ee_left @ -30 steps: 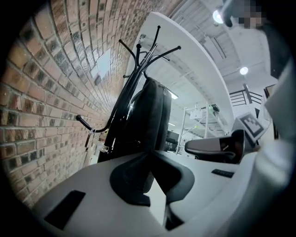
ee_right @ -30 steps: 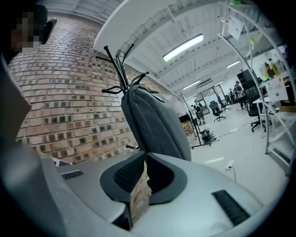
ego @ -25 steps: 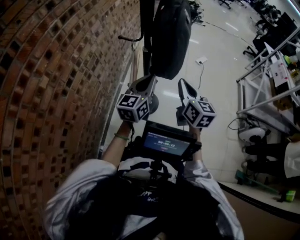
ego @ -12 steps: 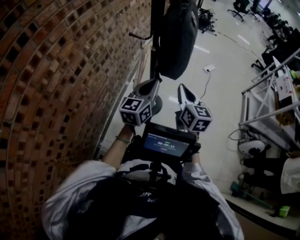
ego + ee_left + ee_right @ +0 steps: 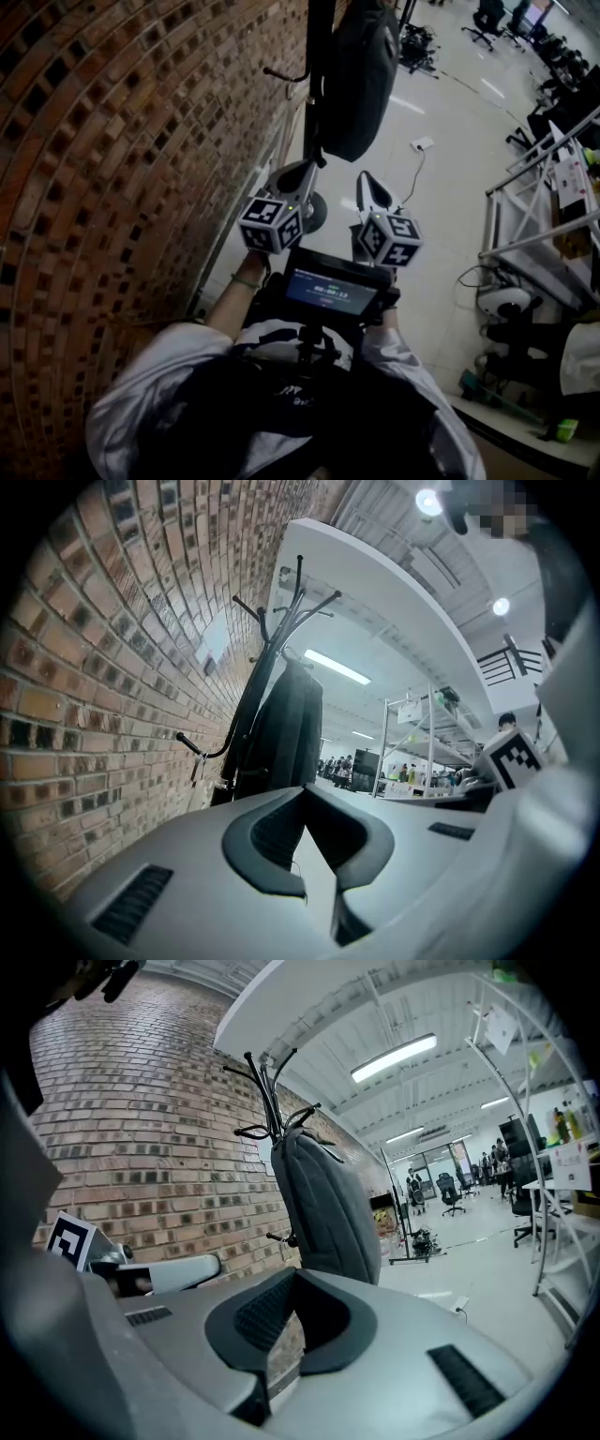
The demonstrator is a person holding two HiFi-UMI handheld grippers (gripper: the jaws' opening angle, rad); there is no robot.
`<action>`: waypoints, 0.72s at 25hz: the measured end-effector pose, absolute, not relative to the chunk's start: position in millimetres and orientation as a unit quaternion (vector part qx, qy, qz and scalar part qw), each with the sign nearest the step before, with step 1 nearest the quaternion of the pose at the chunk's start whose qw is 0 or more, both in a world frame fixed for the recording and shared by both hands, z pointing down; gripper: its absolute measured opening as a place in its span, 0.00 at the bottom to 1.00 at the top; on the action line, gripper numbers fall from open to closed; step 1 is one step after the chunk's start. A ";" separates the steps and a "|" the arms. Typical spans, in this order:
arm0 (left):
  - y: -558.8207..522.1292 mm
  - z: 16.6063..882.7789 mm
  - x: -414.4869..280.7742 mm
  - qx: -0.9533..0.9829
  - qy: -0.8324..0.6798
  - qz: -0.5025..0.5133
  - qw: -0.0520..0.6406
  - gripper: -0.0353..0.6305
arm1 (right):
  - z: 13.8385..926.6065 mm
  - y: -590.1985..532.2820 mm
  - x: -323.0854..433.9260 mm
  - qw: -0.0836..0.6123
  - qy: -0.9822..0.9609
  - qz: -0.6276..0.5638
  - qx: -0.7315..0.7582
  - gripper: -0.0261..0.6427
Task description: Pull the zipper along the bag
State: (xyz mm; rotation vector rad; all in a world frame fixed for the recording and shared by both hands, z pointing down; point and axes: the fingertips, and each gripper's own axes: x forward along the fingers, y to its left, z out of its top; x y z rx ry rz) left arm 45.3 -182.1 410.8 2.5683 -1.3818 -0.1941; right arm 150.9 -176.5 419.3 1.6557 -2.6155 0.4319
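Observation:
A dark grey bag hangs from a black coat stand beside the brick wall. It also shows in the left gripper view as the bag and in the right gripper view as the bag. My left gripper and right gripper are side by side just short of the bag's lower end, pointing at it without touching. The left gripper is shut with nothing in it. The right gripper is shut and empty too. No zipper pull can be made out.
A brick wall runs along the left. Metal shelving stands at the right. A cable and power strip lie on the pale floor beyond the bag. A screen sits at the person's chest below the grippers.
The head view has swung a little, so the bag sits higher and further right in the frame. Both grippers have stayed shut, side by side, just short of the bag.

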 end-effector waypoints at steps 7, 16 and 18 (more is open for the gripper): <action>-181.8 410.1 45.2 0.871 -0.475 -0.069 0.108 0.06 | 415.3 -175.6 149.4 0.003 -0.837 0.137 0.530 0.03; -184.2 413.7 39.2 0.866 -0.483 -0.068 0.111 0.06 | 418.7 -176.3 143.2 0.010 -0.842 0.142 0.521 0.03; -185.9 414.0 37.5 0.865 -0.484 -0.071 0.113 0.06 | 417.0 -178.0 142.2 0.007 -0.841 0.141 0.522 0.03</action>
